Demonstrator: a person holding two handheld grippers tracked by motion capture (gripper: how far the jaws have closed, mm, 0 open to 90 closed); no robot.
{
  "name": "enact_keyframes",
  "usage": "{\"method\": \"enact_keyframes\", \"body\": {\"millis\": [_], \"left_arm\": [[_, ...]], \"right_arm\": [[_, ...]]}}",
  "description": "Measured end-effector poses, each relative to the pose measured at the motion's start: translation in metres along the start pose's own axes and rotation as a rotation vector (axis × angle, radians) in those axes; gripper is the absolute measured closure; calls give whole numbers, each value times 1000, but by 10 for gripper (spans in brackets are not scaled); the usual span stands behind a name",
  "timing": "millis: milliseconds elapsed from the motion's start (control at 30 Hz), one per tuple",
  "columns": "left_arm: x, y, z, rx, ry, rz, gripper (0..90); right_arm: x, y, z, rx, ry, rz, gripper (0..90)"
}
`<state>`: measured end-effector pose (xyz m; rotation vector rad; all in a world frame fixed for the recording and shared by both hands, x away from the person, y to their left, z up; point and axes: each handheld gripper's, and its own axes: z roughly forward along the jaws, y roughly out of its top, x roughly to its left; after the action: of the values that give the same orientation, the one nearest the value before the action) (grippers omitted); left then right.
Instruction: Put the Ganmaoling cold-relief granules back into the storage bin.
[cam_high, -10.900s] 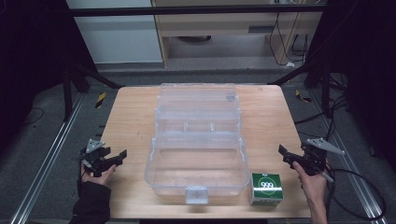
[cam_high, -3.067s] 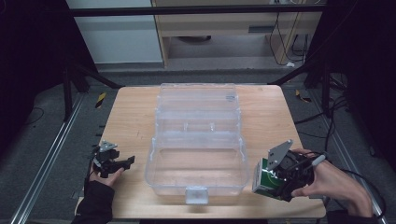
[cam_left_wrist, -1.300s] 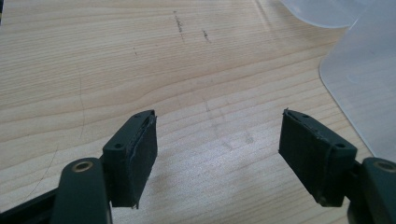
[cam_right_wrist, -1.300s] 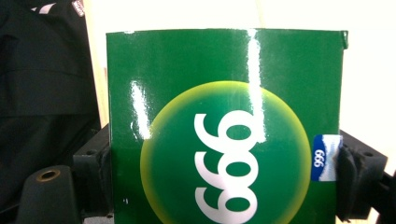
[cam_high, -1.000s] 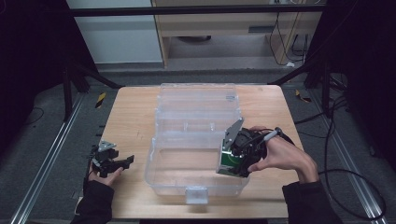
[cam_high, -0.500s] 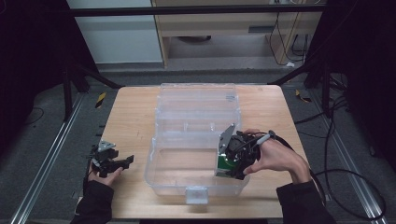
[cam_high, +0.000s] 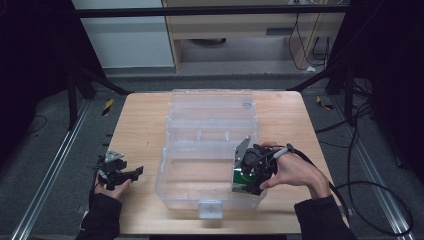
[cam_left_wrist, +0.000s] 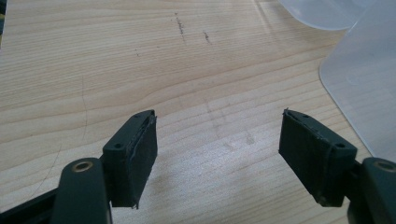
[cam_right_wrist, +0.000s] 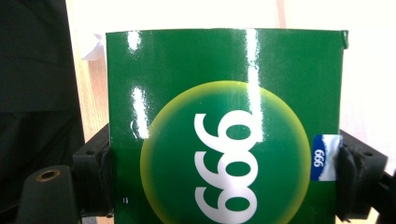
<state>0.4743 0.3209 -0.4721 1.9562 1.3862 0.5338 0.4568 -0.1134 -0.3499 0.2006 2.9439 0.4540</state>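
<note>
A green box marked 999 (cam_right_wrist: 224, 130) is clamped between the jaws of my right gripper (cam_high: 245, 180). In the high view the green box (cam_high: 240, 178) hangs tilted over the near right part of the clear plastic case (cam_high: 180, 187), inside its open tray. The case's lid (cam_high: 212, 107) lies flat toward the far side. My left gripper (cam_high: 131, 173) rests at the table's near left, apart from the case. Its jaws stand wide apart over bare wood, as the left gripper (cam_left_wrist: 217, 140) view shows, with the case's corner (cam_left_wrist: 364, 93) at the right.
The wooden table (cam_high: 137, 125) has bare room left of the case and on its far right (cam_high: 287, 115). A latch tab (cam_high: 210, 207) juts from the case's near wall. A cable (cam_high: 360, 187) trails off the right gripper past the table's edge.
My right gripper took the green box from the table's near right corner, carried it left over the case and has lowered it slightly into the tray. The left gripper has stayed put.
</note>
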Motion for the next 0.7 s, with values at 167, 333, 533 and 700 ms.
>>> {"method": "enact_keyframes", "body": {"millis": [167, 333, 533, 700], "left_arm": [[0, 0, 0, -1, 0, -2, 273], [1, 0, 0, 0, 0, -2, 273], [1, 0, 0, -1, 0, -3, 273], [1, 0, -1, -2, 1, -5, 273]], "right_arm": [[0, -2, 6, 1, 1, 8, 161], [0, -4, 11, -2, 0, 5, 160], [1, -4, 19, 15, -3, 2, 157], [0, -6, 26, 19, 3, -1, 155]]}}
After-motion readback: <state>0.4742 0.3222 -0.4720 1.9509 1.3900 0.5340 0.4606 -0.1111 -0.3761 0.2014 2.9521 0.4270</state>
